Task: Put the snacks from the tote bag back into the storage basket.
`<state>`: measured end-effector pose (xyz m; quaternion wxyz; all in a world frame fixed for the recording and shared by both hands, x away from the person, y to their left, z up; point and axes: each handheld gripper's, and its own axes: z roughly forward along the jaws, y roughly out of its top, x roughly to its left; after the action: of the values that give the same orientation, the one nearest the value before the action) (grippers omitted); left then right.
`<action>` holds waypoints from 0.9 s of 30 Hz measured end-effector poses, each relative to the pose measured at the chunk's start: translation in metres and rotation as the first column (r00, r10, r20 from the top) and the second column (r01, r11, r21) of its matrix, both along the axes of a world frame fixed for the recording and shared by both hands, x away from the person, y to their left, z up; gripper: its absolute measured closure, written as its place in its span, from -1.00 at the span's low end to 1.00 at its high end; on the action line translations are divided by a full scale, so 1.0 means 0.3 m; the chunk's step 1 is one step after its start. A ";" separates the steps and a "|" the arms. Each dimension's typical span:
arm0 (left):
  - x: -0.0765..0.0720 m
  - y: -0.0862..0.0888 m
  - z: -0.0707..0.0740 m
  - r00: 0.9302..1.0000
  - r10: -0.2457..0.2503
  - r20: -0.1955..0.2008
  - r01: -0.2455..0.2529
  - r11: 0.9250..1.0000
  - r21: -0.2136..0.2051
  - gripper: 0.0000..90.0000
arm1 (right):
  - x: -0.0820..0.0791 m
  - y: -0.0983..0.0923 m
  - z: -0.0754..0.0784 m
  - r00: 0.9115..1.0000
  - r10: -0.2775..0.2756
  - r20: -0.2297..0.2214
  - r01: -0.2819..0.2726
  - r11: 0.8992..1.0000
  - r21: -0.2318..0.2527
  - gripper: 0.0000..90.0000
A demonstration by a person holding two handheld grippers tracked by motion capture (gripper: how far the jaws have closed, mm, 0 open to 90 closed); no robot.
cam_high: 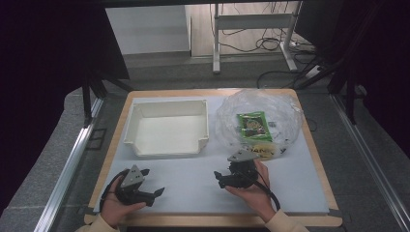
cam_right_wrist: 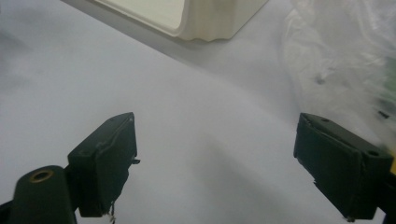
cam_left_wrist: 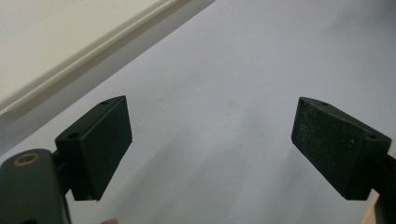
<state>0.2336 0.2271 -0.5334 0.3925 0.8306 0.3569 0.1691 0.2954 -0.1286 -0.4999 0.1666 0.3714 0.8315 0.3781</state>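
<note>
On the near left of the table (cam_high: 309, 193), the left gripper (cam_high: 153, 192) rests in the person's left hand (cam_high: 116, 205), low over the white mat (cam_high: 193, 186). Its jaws stand wide apart with nothing between them; in the left gripper view (cam_left_wrist: 210, 149) only bare mat lies between the two black pads (cam_left_wrist: 100, 144), and a cream wall runs across the upper left corner.

Beyond that gripper, toward the far left of the mat, sits the cream tray (cam_high: 167, 147), a shallow box with raised walls and an open notch at its front right corner. Its corner (cam_right_wrist: 205, 23) shows again at the top of the right gripper view.

Just right of the tray lies the clear plastic bag (cam_high: 285, 108), crumpled and round, with a green packet (cam_high: 253, 126) inside it and a yellow packet (cam_high: 263, 152) partly under the bag's near edge. The bag and the tray are near each other but apart.

Near the bag's front edge, the right gripper (cam_high: 220, 179) is held in the right hand (cam_high: 254, 193), its grey plate just beside the yellow packet. Its jaws are spread fully and grasp nothing; in the right gripper view (cam_right_wrist: 215, 163) they frame bare mat, with the bag's filmy plastic (cam_right_wrist: 341, 60) at the upper right, close to the right-hand pad (cam_right_wrist: 341, 163) but whether it touches I cannot tell.
</note>
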 end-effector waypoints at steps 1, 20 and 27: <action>0.000 0.000 0.000 1.000 0.000 -0.001 0.000 1.000 0.000 -0.73 | 0.002 0.001 -0.004 1.000 0.001 -0.009 -0.001 1.000 0.003 -0.70; -0.001 0.000 -0.002 1.000 -0.002 -0.001 0.002 1.000 0.000 -0.73 | -0.014 0.009 -0.002 1.000 0.028 -0.001 -0.028 1.000 -0.006 -0.70; -0.002 0.003 -0.001 1.000 0.002 0.002 -0.002 1.000 -0.002 -0.73 | -0.014 0.004 0.015 1.000 0.025 0.001 -0.025 1.000 -0.001 -0.70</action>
<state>0.2331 0.2278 -0.5336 0.3938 0.8297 0.3573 0.1698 0.2911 -0.1273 -0.4953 0.1624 0.3606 0.8362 0.3800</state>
